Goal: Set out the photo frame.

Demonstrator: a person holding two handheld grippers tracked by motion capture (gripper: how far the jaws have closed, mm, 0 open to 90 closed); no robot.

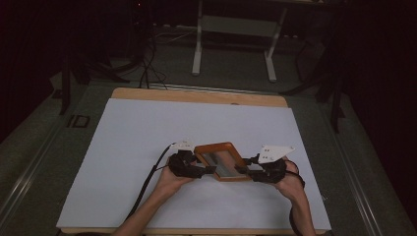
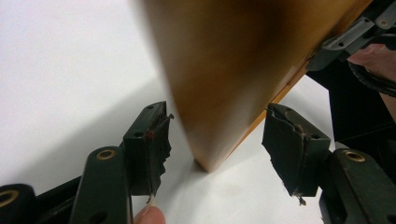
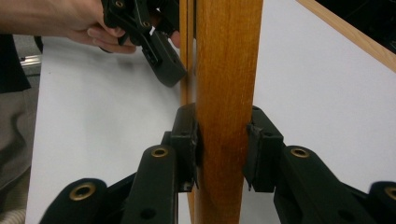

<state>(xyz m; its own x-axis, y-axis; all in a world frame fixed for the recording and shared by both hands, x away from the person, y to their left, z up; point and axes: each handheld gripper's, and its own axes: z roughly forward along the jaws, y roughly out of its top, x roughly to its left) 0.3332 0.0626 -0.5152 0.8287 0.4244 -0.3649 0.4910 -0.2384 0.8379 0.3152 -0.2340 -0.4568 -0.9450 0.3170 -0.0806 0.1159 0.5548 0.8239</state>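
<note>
The frame [image 2: 233, 70] is blurred and cut off at the top in the left gripper view; its ends run past the right gripper view's edges.

Two black grippers are carried: the left gripper [image 1: 209, 169] and the right gripper [image 1: 241, 170]. A pale three-cornered plate [image 1: 275, 153] with small dark holes is mounted on the right gripper. A black cable [image 1: 147, 184] is trailed from the left one. Brass-coloured rivets [image 3: 159, 152] are set into the black links. Torn black pads [image 2: 156, 149] are fitted to the jaws. Bare forearms are seen.
</note>
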